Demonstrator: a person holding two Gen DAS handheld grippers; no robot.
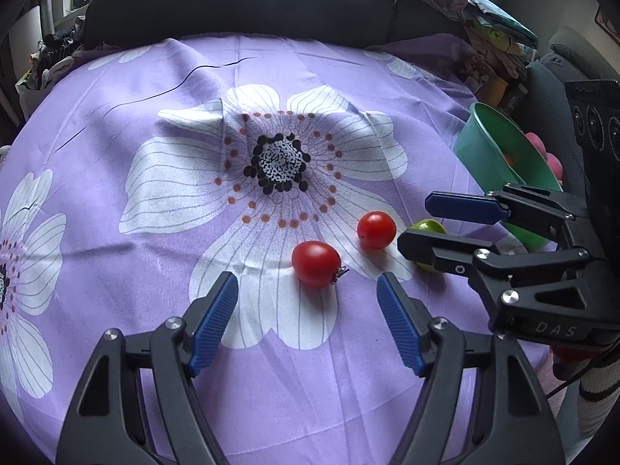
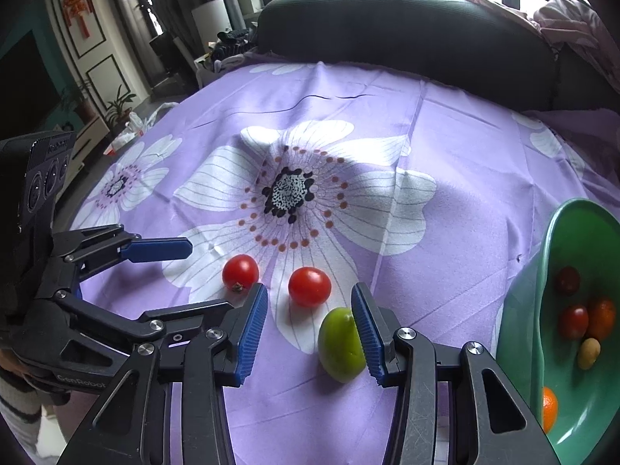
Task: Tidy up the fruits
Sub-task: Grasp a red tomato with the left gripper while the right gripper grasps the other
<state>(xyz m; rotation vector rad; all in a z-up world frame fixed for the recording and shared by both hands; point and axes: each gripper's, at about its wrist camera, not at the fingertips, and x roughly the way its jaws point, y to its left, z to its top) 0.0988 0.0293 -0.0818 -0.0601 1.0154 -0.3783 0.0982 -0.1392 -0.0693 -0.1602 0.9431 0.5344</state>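
**Both jaws wide, green fruit at my right pad**

My right hand-held gripper (image 2: 310, 333) is spread wide; its right blue pad touches or nearly touches the side of the green fruit (image 2: 341, 345), which lies on the purple flowered cloth (image 2: 445, 147), while the left pad is clear of it. My left hand-held gripper (image 1: 308, 323) is also wide apart and holds nothing, with the stemmed cherry tomato (image 1: 316, 263) just ahead of its fingertips. A second cherry tomato (image 1: 376, 229) lies just beside that one, between it and the green fruit. I read "DAS" on the right gripper body and "GenRobot" on the left. The green bowl (image 2: 542, 310) at the right holds several small fruits.
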